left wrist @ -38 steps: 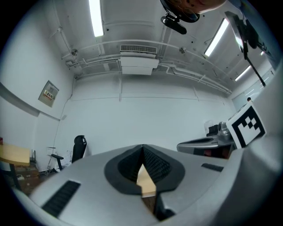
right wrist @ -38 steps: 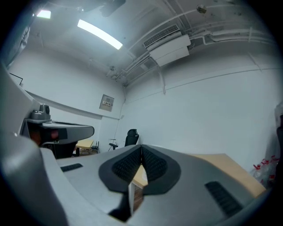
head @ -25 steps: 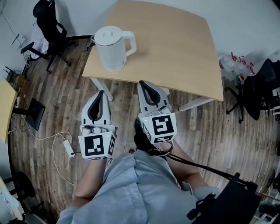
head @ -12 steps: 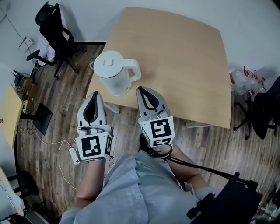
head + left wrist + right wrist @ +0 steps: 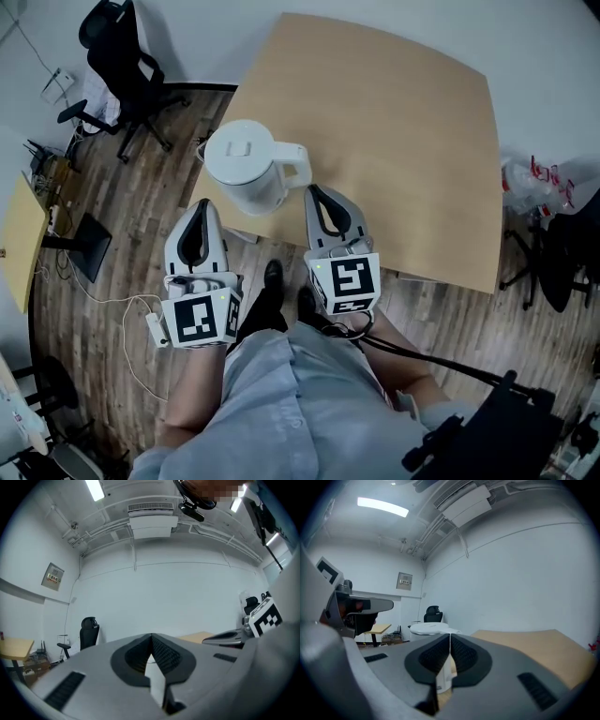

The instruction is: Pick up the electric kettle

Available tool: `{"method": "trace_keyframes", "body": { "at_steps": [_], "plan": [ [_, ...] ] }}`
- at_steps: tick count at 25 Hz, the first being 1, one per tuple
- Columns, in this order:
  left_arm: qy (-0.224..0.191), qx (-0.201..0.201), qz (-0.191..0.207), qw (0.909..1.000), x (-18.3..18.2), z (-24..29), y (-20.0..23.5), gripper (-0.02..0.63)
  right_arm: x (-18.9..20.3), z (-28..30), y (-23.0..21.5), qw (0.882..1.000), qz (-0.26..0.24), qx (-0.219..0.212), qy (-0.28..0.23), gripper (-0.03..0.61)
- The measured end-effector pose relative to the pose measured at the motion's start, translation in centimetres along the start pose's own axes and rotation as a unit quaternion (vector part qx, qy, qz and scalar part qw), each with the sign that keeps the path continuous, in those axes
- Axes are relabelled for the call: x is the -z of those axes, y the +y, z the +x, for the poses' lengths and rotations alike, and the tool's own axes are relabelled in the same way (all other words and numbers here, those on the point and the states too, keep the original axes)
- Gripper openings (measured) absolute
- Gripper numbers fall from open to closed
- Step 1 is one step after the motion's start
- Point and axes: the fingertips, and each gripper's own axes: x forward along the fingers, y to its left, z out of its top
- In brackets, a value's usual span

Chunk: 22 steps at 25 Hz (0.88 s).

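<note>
A white electric kettle [image 5: 244, 176] stands on the near left corner of the light wooden table [image 5: 394, 131], its handle [image 5: 296, 171] pointing right. My left gripper [image 5: 202, 205] is shut and empty, over the floor just in front of the kettle's left side. My right gripper [image 5: 321, 191] is also shut and empty, its tip over the table edge just right of the handle, not touching it. In the right gripper view the kettle's lid [image 5: 429, 628] shows past the closed jaw tips [image 5: 450, 635]. The left gripper view shows its jaws [image 5: 151, 636] meeting.
A black office chair [image 5: 124, 54] stands at the far left by the wall. A small desk [image 5: 17, 234] sits left, with a power strip and cable [image 5: 150, 324] on the wood floor. Bags [image 5: 531, 178] and another dark chair [image 5: 568, 246] are at the right.
Both grippers have moved forward toward the table. The kettle now lies much nearer, between their tips, and the right tip has reached the table edge.
</note>
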Motion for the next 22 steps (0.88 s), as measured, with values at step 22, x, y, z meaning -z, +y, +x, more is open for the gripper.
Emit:
{"method": "trace_keyframes", "body": {
  "at_steps": [22],
  "plan": [
    [0.076, -0.008, -0.040, 0.9963, 6.3, 4.7, 6.4, -0.002, 8.8, 5.9, -3.1, 0.985, -0.008, 0.122, 0.125, 0.247]
  ]
}}
